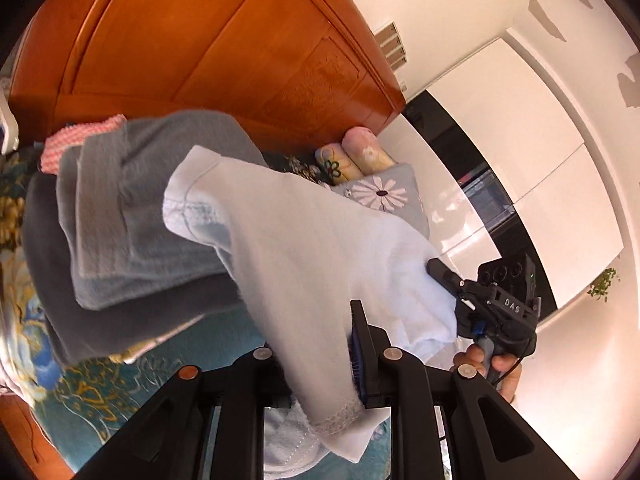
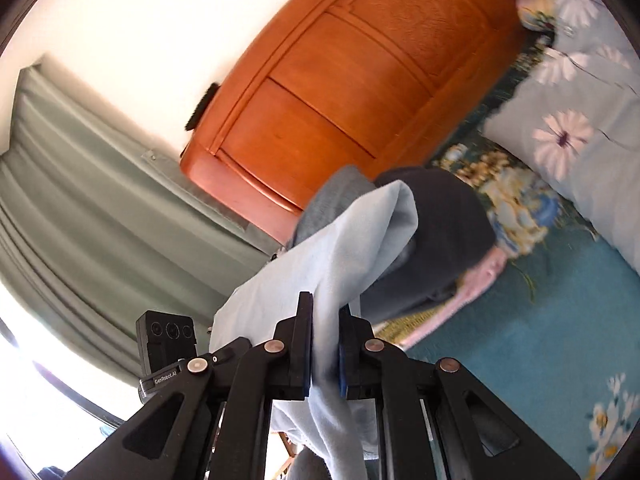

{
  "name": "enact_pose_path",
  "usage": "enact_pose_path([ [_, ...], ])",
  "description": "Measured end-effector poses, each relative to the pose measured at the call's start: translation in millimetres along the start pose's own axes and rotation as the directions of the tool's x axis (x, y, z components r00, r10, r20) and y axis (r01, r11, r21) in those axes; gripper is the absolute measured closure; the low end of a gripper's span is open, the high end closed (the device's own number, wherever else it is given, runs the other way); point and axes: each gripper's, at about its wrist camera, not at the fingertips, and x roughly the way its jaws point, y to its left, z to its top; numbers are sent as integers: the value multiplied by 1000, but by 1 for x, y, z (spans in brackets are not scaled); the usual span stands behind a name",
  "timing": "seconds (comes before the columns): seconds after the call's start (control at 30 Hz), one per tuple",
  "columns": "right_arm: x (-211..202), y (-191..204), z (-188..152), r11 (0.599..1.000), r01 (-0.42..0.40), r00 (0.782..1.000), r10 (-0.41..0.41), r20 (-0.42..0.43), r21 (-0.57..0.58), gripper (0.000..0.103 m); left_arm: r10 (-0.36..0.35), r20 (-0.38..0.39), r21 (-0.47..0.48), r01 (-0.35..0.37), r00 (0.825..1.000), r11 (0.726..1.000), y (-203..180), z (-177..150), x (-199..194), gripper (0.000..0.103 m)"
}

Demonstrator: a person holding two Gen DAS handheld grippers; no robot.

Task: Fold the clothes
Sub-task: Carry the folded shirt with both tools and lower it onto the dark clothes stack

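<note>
Holding the pale blue garment [image 1: 304,248] aloft over the stacked clothes [image 1: 120,216], near the headboard [image 1: 208,52], I see both my left gripper [image 1: 320,368] and right gripper [image 2: 325,344] clamped on its cloth.

Clothes pile [image 1: 132,216] probably just beneath.

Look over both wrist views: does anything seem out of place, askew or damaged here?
The white wall has grey patches where paint appears to have peeled. The light blue soft garment hangs bunched between the left claw and right claw, which fits mid-fold. Nothing else stands out.
</note>
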Motion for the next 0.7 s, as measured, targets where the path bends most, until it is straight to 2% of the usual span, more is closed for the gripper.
enact_pose_path([
  [0.1,47,24,46,997,10,999,-14,-47,-73,93,36,62,-35,-34,997,999,31,40,-6,82],
  [0.23,111,34,89,995,22,994,-32,-103,-95,93,77,105,-76,-69,992,995,58,76,2,82],
  [0.33,152,34,111,993,51,989,-66,-134,-107,93,102,100,-115,-90,990,989,79,79,19,81],
  [0.5,198,3,122,988,142,977,-149,-154,-58,93,133,65,-185,-119,989,976,119,67,38,79],
  [0.6,203,-31,119,982,188,971,-182,-156,21,93,150,44,-226,-136,988,965,143,60,49,76],
  [0.7,202,-47,114,975,212,969,-202,-146,60,93,136,38,-220,-124,990,968,138,66,54,76],
])
